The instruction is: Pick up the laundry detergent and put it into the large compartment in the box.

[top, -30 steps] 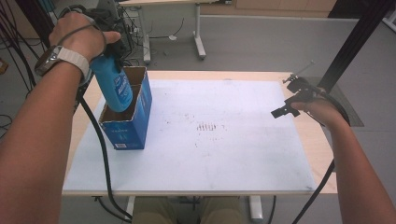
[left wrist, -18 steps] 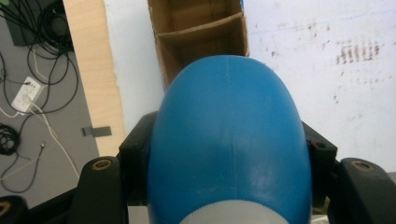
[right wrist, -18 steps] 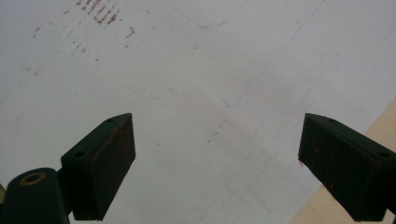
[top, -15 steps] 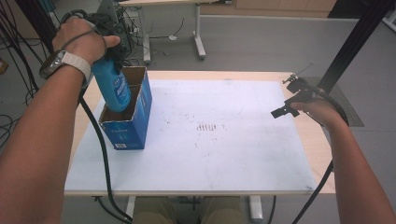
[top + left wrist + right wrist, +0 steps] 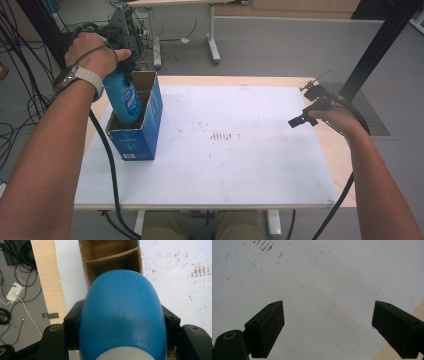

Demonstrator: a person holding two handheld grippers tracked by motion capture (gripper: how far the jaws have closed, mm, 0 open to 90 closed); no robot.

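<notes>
- Jaws of left gripper [image 5: 120, 340] clamped on blue bottle [image 5: 122, 315], one black jaw against each flank in the left gripper view.
- Bottle held bottom-down, rounded blue base pointing into cardboard box [image 5: 112, 260]; pale grey band visible at the near end, right by the gripper body.
- From the high view, left hand [image 5: 97, 52] wrapped over the gripper above the box, blue bottle [image 5: 124, 100] tilted slightly, lower part already below the rim, inside the nearer compartment.
- Box [image 5: 137, 135] blue outside, brown inside, open on top, split by a cardboard divider into two compartments; farther compartment seen beyond the bottle in the left gripper view.
- Box standing near the left edge of white table mat [image 5: 240, 150], with the pale wood table [image 5: 330, 150] edge showing around the mat.
- Black cable [image 5: 111, 170] trailing from the left gripper down past the front table edge.
- Right gripper [image 5: 328, 327] spread wide, nothing between the jaws, pads apart over the bare white mat [image 5: 317, 277].
- Right hand [image 5: 337, 120] at the right side of the table, right gripper [image 5: 302, 119] just above the mat's right border, well apart from box and bottle.
- Faint reddish-brown smudges [image 5: 222, 136] marking the middle of the mat.
- Grey floor [image 5: 280, 45] and table legs beyond the far edge.
</notes>
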